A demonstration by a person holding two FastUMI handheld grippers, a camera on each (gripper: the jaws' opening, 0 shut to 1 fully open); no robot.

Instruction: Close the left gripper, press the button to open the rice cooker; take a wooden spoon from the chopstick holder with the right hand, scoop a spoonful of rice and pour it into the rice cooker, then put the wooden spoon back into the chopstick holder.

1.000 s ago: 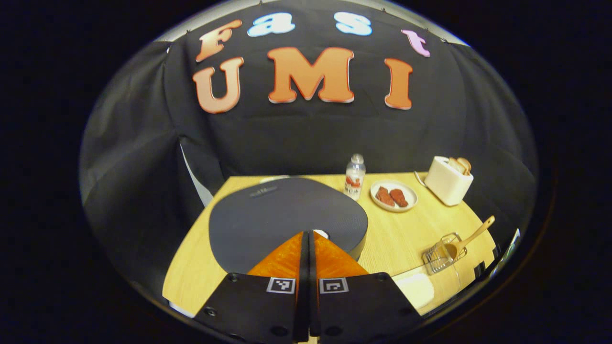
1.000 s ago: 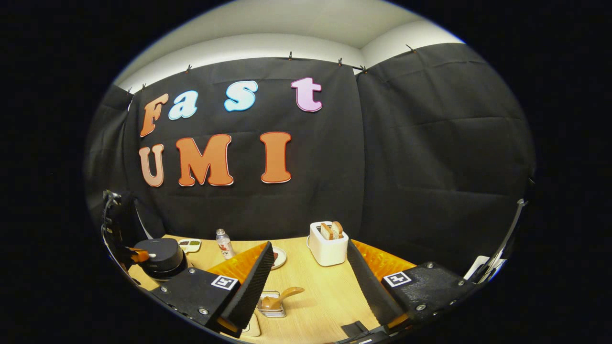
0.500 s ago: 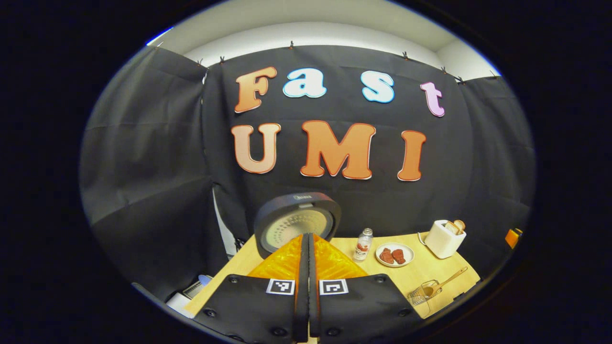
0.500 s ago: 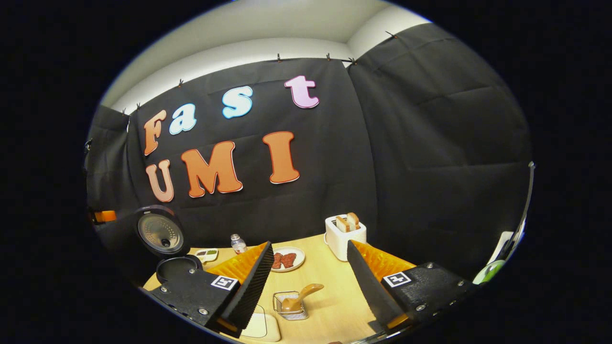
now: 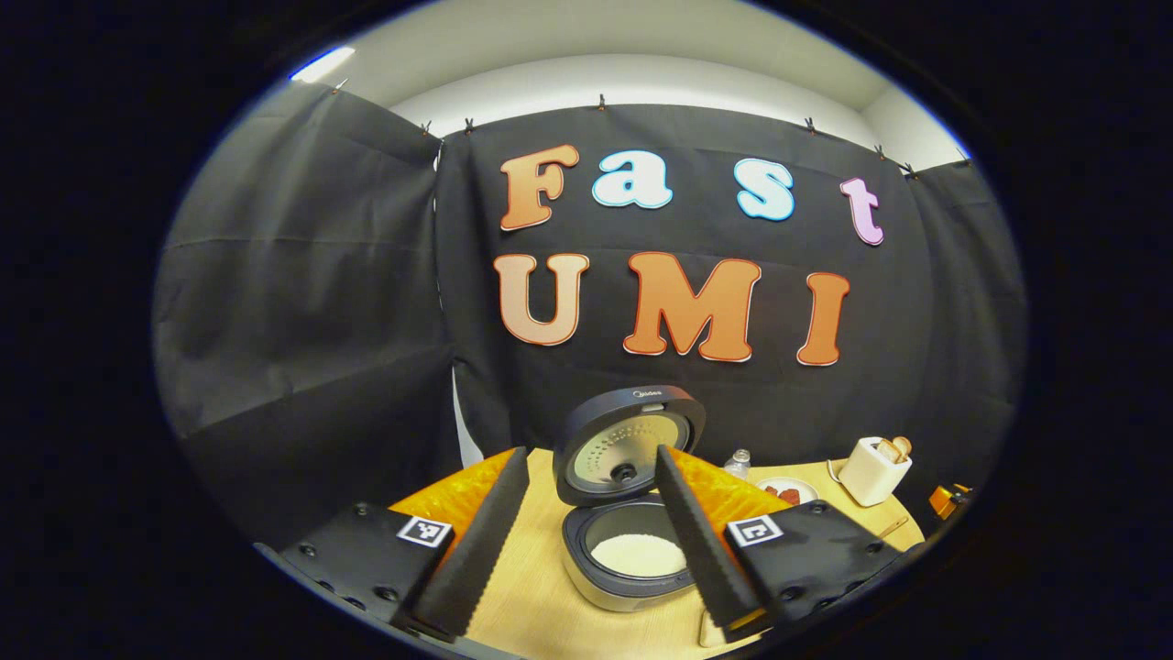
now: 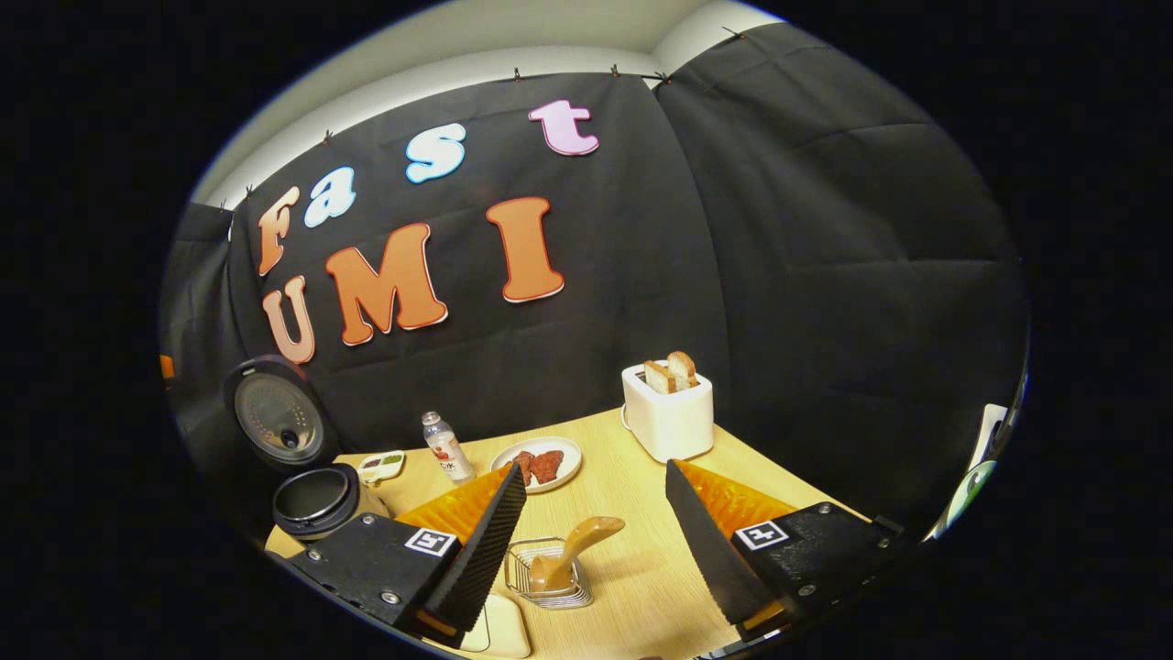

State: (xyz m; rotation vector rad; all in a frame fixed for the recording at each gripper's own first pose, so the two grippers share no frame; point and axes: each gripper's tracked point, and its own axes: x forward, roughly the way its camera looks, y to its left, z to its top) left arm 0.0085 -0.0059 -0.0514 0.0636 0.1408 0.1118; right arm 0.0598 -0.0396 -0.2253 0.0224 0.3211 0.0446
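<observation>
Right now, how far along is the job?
Done: the rice cooker lid stands open, rice inside. In hand: the open right gripper faces the wooden spoon, untouched in its holder. Left: grasping, scooping, pouring, returning the spoon.

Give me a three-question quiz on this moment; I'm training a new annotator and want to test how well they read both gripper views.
1. True or false: the rice cooker has its lid raised.
2. Multiple choice: where is the wooden spoon? A) held in the right tongs B) standing in the wire chopstick holder C) lying on the plate
3. Fill in: the toaster holds two slices of ____.

Key: 1 true: the pot is uncovered, with white rice at its bottom. 2 B: the right tongs are open above it, touching nothing. 3 bread.
</observation>
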